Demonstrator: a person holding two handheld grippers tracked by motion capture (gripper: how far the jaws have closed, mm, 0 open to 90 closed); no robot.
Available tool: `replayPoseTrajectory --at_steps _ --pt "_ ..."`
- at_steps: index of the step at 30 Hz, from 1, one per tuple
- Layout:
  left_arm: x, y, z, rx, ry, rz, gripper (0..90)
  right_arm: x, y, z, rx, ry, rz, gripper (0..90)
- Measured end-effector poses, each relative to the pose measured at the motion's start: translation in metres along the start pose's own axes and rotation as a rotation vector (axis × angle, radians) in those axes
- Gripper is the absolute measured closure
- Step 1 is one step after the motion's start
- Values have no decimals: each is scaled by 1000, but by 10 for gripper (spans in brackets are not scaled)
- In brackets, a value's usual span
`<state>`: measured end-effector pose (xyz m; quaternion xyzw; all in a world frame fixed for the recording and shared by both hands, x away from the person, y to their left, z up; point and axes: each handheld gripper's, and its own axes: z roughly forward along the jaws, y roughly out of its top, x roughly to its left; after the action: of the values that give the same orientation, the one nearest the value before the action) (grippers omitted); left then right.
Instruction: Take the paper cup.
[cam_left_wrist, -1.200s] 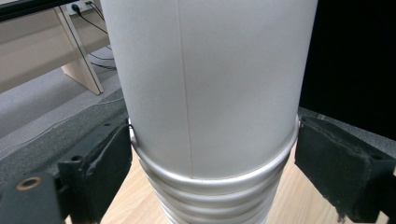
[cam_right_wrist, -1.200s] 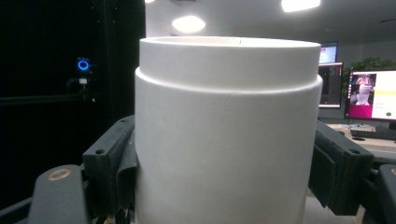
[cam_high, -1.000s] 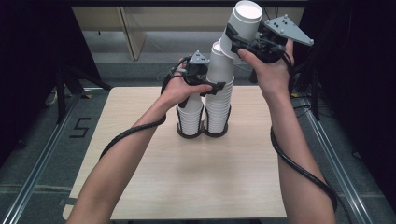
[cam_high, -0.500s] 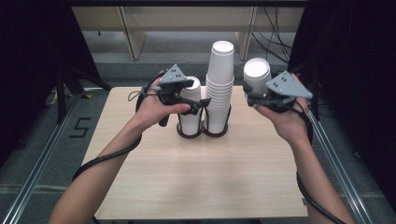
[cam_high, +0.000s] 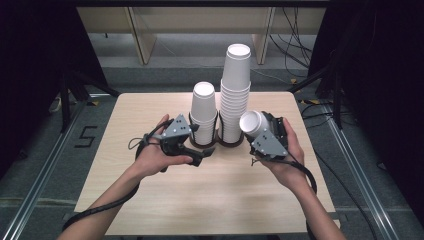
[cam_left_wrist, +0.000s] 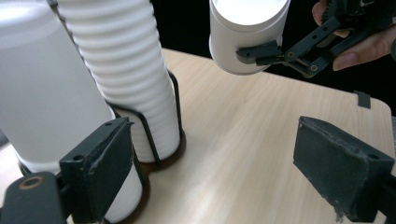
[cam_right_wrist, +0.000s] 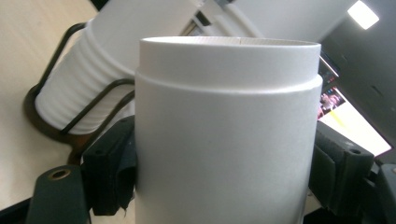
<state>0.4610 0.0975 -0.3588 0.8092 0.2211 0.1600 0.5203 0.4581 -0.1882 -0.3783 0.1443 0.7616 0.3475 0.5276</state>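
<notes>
From above, your right gripper (cam_high: 260, 131) has a cup (cam_high: 251, 123) clamped, just right of the stacks (cam_high: 235, 95). Left gripper (cam_left_wrist: 224, 172) view: jaws wide apart, empty, beside the rack (cam_left_wrist: 159, 140). Right view: cup squeezed between both pads (cam_right_wrist: 114, 163).

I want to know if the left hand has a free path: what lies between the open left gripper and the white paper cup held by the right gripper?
In the left gripper view, bare light wooden tabletop lies between the left gripper and the white paper cup.
</notes>
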Motion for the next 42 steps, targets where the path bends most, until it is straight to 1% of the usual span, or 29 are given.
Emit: replayPoseTrajectory --at_steps 1,2,3,4,6,7,8,9,10,11,12,13,15,16,17,18,20,21,22,23,24,25,27,30,34,35,37,39,42 --pt "-1 -10 1 5 0 -13 121 10 -1 2 -3 10 -31 211" --pt "-1 -10 1 5 0 -13 121 17 -1 2 1 13 -45 211" --pt "-1 -15 2 8 2 -17 121 17 -1 2 1 13 -45 211" --pt "-1 -20 3 16 5 -12 121 23 -1 3 6 25 -66 211" --pt "-3 -29 5 22 10 -15 121 34 -1 4 10 31 -123 211" --pt "-3 -36 6 31 1 -15 117 45 -1 4 19 44 -188 211" --pt "-3 -36 6 31 1 -15 113 45 -1 4 19 44 -188 211" --pt "-4 -40 7 34 -5 -15 113 50 0 5 15 41 -207 211" --pt "-6 -44 9 33 -11 -17 107 58 -1 6 7 36 -296 211" --pt "-7 -46 10 28 -20 -13 103 61 -1 9 -29 38 -369 211" --pt "-7 -46 10 28 -20 -13 100 61 -1 9 -29 38 -369 211" --pt "-8 -47 11 30 -25 -14 96 72 -1 9 -18 44 -409 211" --pt "-11 -48 15 32 -46 -16 94 81 0 9 -18 36 -474 211" --pt "-11 -48 15 32 -46 -16 93 81 0 9 -18 36 -474 211" --pt "-12 -49 16 35 -55 -18 93 84 1 8 1 61 -497 211" --pt "-12 -49 17 32 -58 -22 92 87 2 9 -4 77 -537 211" --pt "-13 -49 19 34 -66 -25 90 93 1 8 6 71 -528 211" --pt "-13 -49 21 26 -75 -30 90 95 1 8 -2 64 -536 211" --pt "-14 -49 21 32 -72 -29 88 97 2 8 -8 77 -554 211" --pt "-14 -49 22 32 -76 -30 87 98 3 8 -19 68 -575 211" --pt "-14 -49 24 27 -81 -33 84 99 3 8 -22 68 -582 211" --pt "-14 -49 24 33 -82 -31 84 101 3 9 -18 88 -578 211" --pt "-14 -48 26 43 -86 -30 81 103 4 9 -41 62 -628 210" --pt "-14 -49 31 35 -102 -42 79 106 4 9 -46 69 -609 210" --pt "-14 -48 34 42 -106 -43 77 107 4 9 -48 63 -630 210" --pt "-14 -49 36 32 -111 -49 77 108 4 9 -48 65 -627 210" --pt "-14 -48 37 40 -103 -49 78 110 3 9 -49 63 -608 210" --pt "-15 -47 40 33 -108 -58 77 111 4 10 -57 69 -615 210" --pt "-15 -46 42 41 -112 -49 78 112 5 10 -55 67 -625 210"
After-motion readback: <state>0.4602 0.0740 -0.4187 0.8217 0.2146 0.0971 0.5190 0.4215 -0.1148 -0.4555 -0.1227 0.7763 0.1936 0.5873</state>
